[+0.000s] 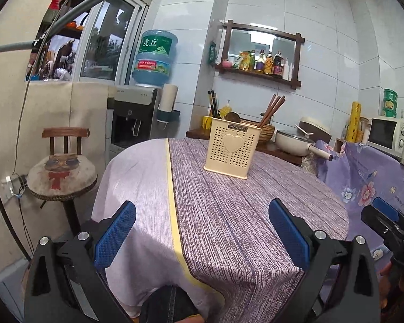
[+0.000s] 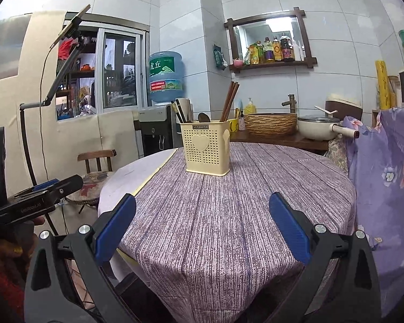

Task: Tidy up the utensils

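Observation:
A cream perforated utensil holder [image 1: 232,148] [image 2: 206,149] with a heart on its front stands upright near the far side of the round table [image 1: 229,215] [image 2: 242,202]. Brown chopsticks [image 1: 272,110] [image 2: 230,99], dark chopsticks [image 1: 213,103] [image 2: 179,111] and a spoon [image 2: 203,117] stick out of its top. My left gripper [image 1: 202,231] hangs open over the near table edge, nothing between its blue pads. My right gripper [image 2: 202,226] is likewise open and empty, well short of the holder. Each gripper shows at the edge of the other's view.
A purple striped cloth covers the table. A chair with a cat cushion [image 1: 62,175] stands at the left, a water dispenser [image 1: 145,102] behind it. A counter at the back holds a woven basket [image 2: 270,123] and a pan [image 2: 319,129]; floral fabric [image 2: 385,183] drapes on the right.

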{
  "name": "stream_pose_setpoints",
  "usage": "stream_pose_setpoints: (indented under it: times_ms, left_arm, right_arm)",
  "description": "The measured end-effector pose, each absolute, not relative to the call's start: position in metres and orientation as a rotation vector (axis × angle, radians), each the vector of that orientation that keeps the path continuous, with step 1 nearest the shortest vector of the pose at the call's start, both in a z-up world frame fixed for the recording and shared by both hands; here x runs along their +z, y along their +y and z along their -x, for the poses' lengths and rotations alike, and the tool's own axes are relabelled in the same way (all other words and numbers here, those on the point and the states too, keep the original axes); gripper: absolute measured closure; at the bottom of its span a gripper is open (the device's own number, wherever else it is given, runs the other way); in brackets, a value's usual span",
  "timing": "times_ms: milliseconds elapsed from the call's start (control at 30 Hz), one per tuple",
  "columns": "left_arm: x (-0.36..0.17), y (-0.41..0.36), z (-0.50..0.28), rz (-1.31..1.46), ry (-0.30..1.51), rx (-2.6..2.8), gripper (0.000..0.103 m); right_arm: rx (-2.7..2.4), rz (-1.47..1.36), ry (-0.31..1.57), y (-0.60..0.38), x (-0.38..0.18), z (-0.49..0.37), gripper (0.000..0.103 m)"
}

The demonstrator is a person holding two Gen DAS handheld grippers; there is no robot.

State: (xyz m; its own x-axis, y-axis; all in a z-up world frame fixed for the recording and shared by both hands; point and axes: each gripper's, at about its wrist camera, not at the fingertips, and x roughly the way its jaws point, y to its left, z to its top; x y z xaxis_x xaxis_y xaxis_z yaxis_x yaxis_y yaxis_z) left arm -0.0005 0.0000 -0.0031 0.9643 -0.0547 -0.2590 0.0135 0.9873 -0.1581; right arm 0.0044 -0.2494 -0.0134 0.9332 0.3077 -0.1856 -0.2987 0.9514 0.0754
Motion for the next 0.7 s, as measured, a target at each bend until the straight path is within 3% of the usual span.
stream_pose_setpoints:
  times_ms: [700]
  left_arm:
    - [-0.0032,-0.0015,0.0033,0.155,0.273,-0.035,0.005]
  right_arm:
    - [0.339,-0.008,0.196,-0.2419,-0.0099,-0.0042,0.006]
